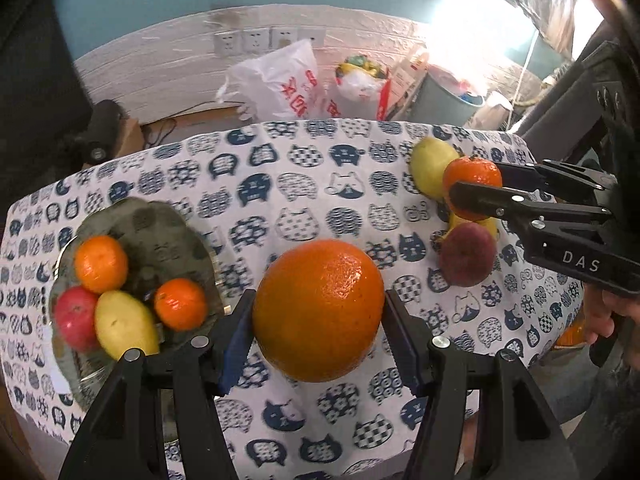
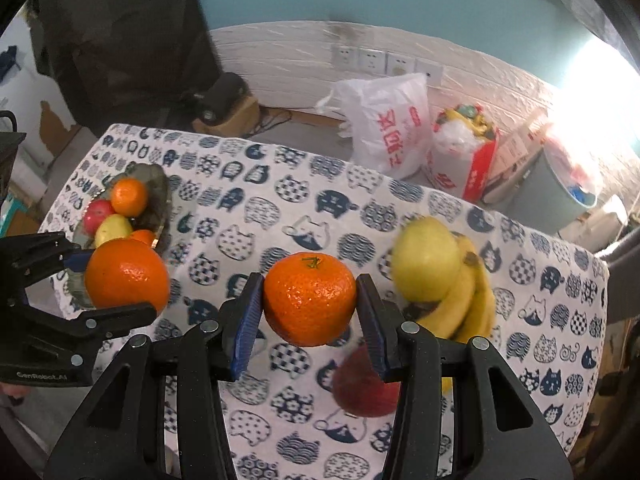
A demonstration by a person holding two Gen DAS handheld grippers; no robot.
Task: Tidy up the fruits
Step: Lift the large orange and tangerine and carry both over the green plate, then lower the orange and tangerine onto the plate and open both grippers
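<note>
My left gripper (image 1: 319, 322) is shut on a big orange (image 1: 318, 310), held above the cat-print tablecloth (image 1: 280, 184). At the left of that view stands a glass bowl (image 1: 168, 220) with two tangerines, a red apple (image 1: 74, 316) and a yellow pear (image 1: 124, 326). My right gripper (image 2: 310, 314) is shut on a tangerine (image 2: 310, 298), also lifted off the cloth. From the left wrist view the right gripper (image 1: 476, 190) shows at the right with the tangerine (image 1: 470, 176). Below it on the cloth lie a green pear (image 2: 424, 264), bananas (image 2: 468, 304) and a dark red apple (image 2: 360, 392).
Beyond the far table edge, white plastic bags (image 2: 392, 124), a red-and-white bag (image 2: 468, 152) and a grey bin (image 2: 560, 188) stand on the floor against a white wall with sockets. A dark cabinet is at the back left. A hand (image 1: 600, 316) holds the right gripper.
</note>
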